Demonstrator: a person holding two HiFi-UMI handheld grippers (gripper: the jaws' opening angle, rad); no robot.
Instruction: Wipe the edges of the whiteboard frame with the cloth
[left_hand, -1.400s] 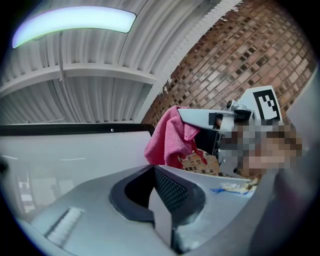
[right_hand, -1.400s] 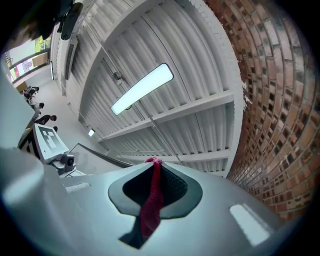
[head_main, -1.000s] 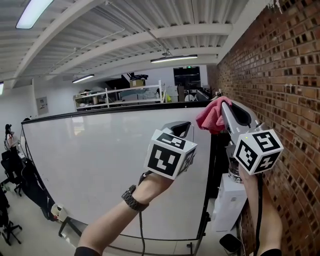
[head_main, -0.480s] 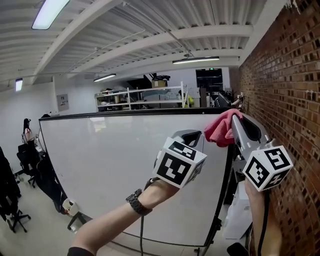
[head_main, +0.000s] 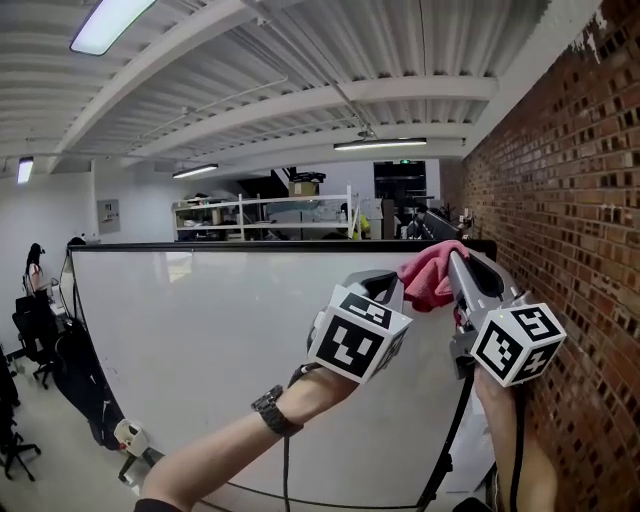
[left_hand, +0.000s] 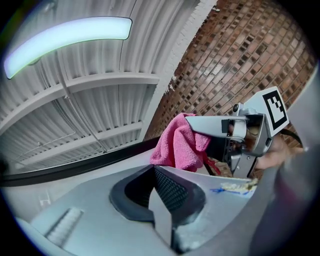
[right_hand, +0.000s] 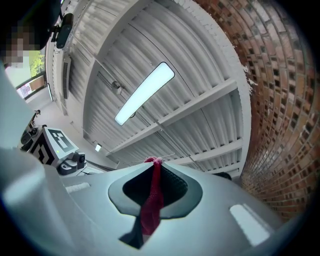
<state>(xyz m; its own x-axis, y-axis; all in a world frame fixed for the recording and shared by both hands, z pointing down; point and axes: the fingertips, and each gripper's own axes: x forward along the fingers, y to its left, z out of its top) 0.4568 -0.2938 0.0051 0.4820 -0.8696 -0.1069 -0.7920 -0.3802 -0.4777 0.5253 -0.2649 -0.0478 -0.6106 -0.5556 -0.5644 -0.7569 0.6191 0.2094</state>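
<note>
Whiteboard (head_main: 200, 340); cloth (head_main: 428, 276) in right hand-held gripper (right_hand: 153, 163)

Soft, fuzzy pink cloth (head_main: 428, 278) beside a smooth, glossy whiteboard (head_main: 200, 340) with a matt black frame (head_main: 260, 245). Rough red brick wall (head_main: 570, 200) on the right. The left gripper (left_hand: 154, 167) is smooth matt grey plastic with cross-hatched black pads (left_hand: 175, 191).

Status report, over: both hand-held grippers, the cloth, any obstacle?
Right hand-held gripper shut on pink cloth, near whiteboard frame top right corner. Left hand-held gripper shut, empty. No obstacle seen.
</note>
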